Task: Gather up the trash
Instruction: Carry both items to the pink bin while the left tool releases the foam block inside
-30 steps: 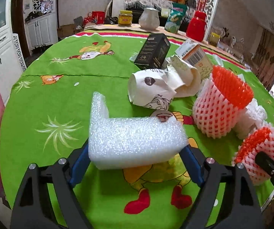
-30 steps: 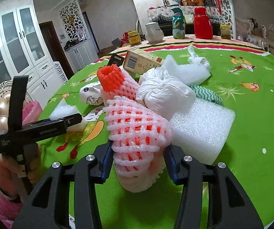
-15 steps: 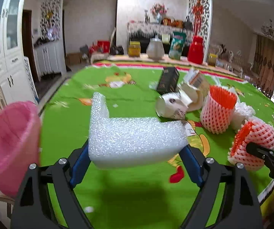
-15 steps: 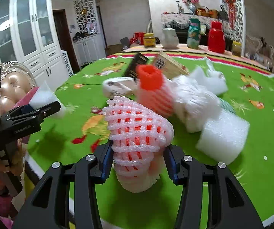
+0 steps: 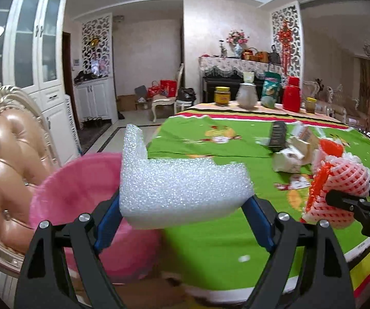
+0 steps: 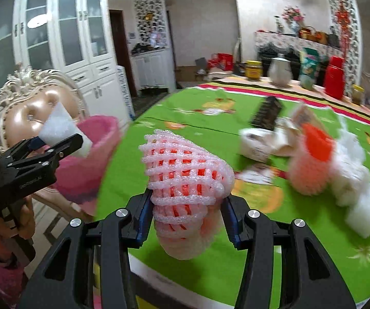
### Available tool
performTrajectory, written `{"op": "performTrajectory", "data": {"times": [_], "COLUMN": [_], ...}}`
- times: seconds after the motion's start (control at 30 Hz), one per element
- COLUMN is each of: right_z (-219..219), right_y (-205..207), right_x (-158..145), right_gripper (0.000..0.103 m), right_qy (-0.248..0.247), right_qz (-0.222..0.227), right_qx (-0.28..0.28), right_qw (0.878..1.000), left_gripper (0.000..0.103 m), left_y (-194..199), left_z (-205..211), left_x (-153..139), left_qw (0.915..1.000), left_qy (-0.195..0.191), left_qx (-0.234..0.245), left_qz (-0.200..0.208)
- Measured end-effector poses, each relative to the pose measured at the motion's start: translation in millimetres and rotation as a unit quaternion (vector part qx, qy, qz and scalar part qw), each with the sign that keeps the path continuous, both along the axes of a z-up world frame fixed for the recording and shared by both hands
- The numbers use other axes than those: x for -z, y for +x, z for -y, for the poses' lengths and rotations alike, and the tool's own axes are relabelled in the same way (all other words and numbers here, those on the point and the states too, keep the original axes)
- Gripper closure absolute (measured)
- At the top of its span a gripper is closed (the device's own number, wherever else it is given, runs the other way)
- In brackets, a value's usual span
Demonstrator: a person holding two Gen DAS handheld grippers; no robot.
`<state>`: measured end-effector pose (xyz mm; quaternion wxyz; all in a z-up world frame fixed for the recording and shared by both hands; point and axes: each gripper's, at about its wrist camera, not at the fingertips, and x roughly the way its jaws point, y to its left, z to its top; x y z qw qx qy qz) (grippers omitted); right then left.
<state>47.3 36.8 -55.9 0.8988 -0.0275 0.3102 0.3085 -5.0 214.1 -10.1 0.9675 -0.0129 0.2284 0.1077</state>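
My left gripper (image 5: 183, 219) is shut on an L-shaped white foam block (image 5: 179, 182) and holds it over the rim of a pink bin (image 5: 82, 193) beside the table. My right gripper (image 6: 186, 213) is shut on a pink foam fruit net (image 6: 185, 185) with a red net inside, held above the table's near edge. In the right wrist view the left gripper (image 6: 56, 144) with its foam sits at the left, at the pink bin (image 6: 89, 159). In the left wrist view the right gripper's net (image 5: 336, 188) shows at the right.
On the green tablecloth (image 6: 210, 123) lie another fruit net (image 6: 313, 159), white foam pieces (image 6: 365, 213), crumpled paper (image 6: 257, 144) and a black box (image 6: 266, 113). An ornate chair (image 5: 2, 159) stands behind the bin. Jars and a red flask (image 5: 291, 97) stand at the far edge.
Both grippers have swung left, away from the trash pile. The foam block now hangs over the pink bin, and the fruit net has come to the table's edge near it.
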Motion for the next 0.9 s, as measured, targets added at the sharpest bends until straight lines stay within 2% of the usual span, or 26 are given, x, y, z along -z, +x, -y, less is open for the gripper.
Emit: {"op": "performTrajectory", "data": {"times": [0.17,0.4,0.67,0.9], "right_z": [-52.9,-123.9,-186.8,-221.4], "right_y": [1.8,21.2,40.6,52.9], "right_x": [-11.3,-14.2,-19.8,-13.8], "right_gripper": [0.056,0.055,0.054,0.052], "right_qy": [-0.010,0.000,0.007,0.001], "right_qz": [0.011,-0.010,-0.010,-0.011], "right_qx": [-0.048,-0.098,-0.127,-0.140], "right_qw": [0.999,0.995,0.992,0.990], "left_gripper": [0.020,0.020,0.020,0.019], "left_y": [-6.9,-10.2,6.9,5.7], "left_z": [-58.0,-125.9,-157.3,-169.8], "left_x": [-6.2,5.9,22.6,38.0], "left_qw": [0.9990,0.9945,0.9934,0.9929], "left_qy": [-0.008,-0.052,-0.056,-0.059], "left_qx": [-0.043,-0.086,-0.093,-0.090], "left_qz": [-0.008,-0.028,-0.038,-0.051]}}
